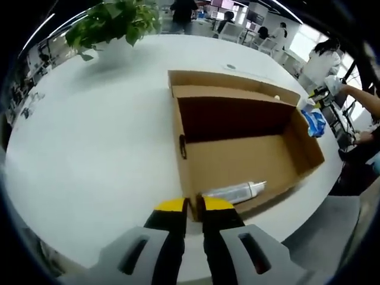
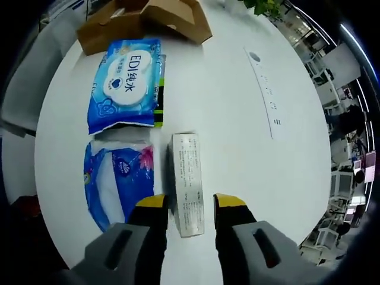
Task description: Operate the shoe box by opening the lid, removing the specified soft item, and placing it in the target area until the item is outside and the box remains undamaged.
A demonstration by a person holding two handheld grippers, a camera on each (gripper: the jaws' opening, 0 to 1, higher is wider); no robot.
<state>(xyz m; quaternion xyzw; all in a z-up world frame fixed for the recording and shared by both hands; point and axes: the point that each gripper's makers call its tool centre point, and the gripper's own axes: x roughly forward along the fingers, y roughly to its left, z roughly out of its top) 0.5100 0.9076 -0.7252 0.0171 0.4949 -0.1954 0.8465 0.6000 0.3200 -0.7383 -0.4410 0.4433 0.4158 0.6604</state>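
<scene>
Yellow-tipped jaws frame 1 slim white carton on a round white table.

Right gripper (image 2: 189, 202) stands wide around the printed carton (image 2: 188, 184), not clamping it; beside lie 2 soft blue packs, a wipes pack (image 2: 126, 83) reading "EDI纯水" and a tissue pack (image 2: 119, 178). Left gripper (image 1: 193, 205) pinches narrowly on the corrugated cardboard shoe box (image 1: 237, 160) wall; 1 white tube (image 1: 234, 191) lies inside.

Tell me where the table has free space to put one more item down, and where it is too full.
Free: the wide white table right of the narrow carton, up to the strip of marks; also the table between the plant and the open shoe box. Crowded: left of the carton, where two blue packs lie close together.
</scene>
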